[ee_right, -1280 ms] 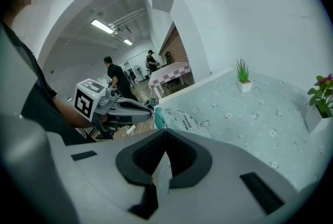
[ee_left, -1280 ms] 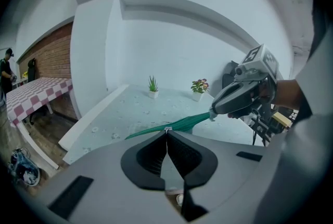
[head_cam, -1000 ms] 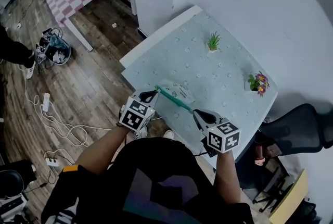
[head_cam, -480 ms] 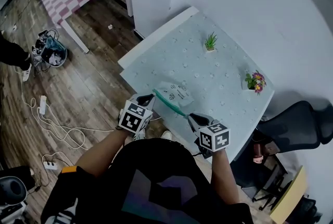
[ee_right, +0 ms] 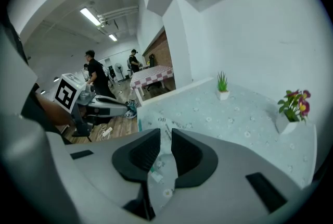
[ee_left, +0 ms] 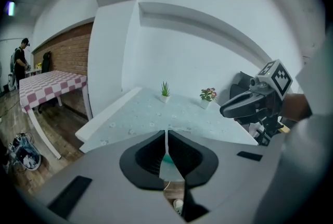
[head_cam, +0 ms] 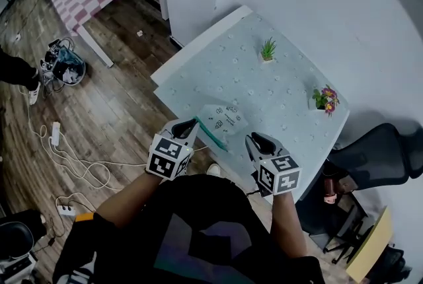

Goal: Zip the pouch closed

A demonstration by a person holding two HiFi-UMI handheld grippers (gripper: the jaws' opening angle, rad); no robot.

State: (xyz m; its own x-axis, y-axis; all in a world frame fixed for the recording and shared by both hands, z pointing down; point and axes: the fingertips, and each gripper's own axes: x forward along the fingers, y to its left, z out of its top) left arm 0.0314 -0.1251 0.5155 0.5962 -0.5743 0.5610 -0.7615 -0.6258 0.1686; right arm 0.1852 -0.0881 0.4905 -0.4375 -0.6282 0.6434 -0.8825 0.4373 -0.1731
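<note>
The pouch is pale and printed, with a teal zipper edge, and hangs at the near edge of the light table. My left gripper is shut on the pouch's left end; the left gripper view shows a thin pale sheet with a teal bit pinched between the closed jaws of that gripper. My right gripper stands just right of the zipper edge. Its jaws have just been opening and nothing is between them; in the right gripper view the gripper looks down on the pouch.
Two small potted plants stand on the table, a green one at the back and a flowering one at the right. A dark office chair sits past the table's right corner. Cables lie on the wooden floor at left.
The right gripper has opened and let go of the zipper end, drawing slightly away to the right. The teal edge is no longer stretched between the grippers. The left gripper rose a little.
</note>
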